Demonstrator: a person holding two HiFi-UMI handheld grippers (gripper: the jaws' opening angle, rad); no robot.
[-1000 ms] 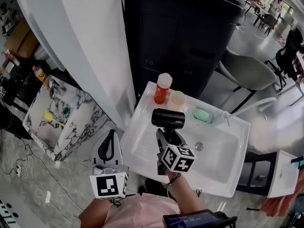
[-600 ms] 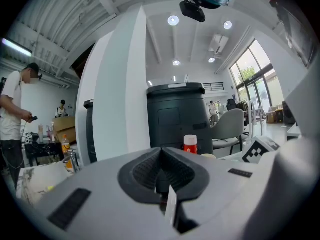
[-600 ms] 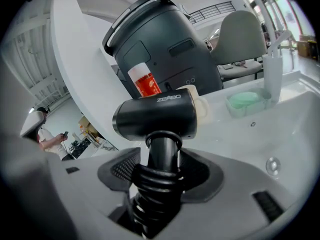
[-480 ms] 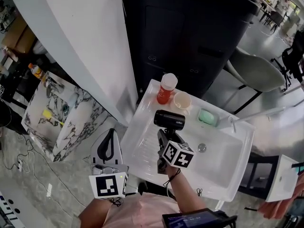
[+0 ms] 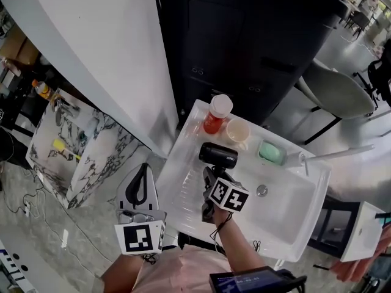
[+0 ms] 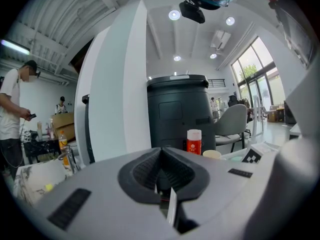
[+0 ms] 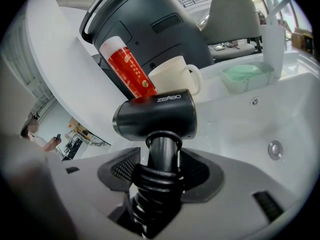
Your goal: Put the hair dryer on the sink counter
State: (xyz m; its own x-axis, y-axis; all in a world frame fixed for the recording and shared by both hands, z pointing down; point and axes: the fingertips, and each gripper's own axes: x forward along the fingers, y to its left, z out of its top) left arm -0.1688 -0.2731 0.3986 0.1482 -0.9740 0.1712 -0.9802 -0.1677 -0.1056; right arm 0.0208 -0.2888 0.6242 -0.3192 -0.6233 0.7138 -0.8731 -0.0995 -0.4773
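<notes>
My right gripper (image 5: 214,174) is shut on the handle of a black hair dryer (image 5: 218,155), and holds it above the left part of the white sink (image 5: 183,163). In the right gripper view the dryer's barrel (image 7: 155,115) lies crosswise above the jaws, and its handle and coiled cord run down between them. Just beyond the barrel stand a red bottle (image 7: 127,69) and a cream mug (image 7: 176,76) on the sink's back ledge. My left gripper (image 5: 139,188) hangs shut and empty over the floor, left of the sink. In its own view the left gripper (image 6: 161,170) shows its pads closed together.
A green soap dish (image 5: 271,152) and a tap (image 5: 333,155) sit at the sink's back right, and the drain (image 5: 262,190) is in the basin. A tall dark bin (image 5: 244,47) stands behind the sink. A white wall (image 5: 104,54) and a marbled stand (image 5: 73,145) are to the left.
The view has shifted slightly. The right gripper and the hair dryer keep about the same place over the sink's left part. The left gripper has not moved.
</notes>
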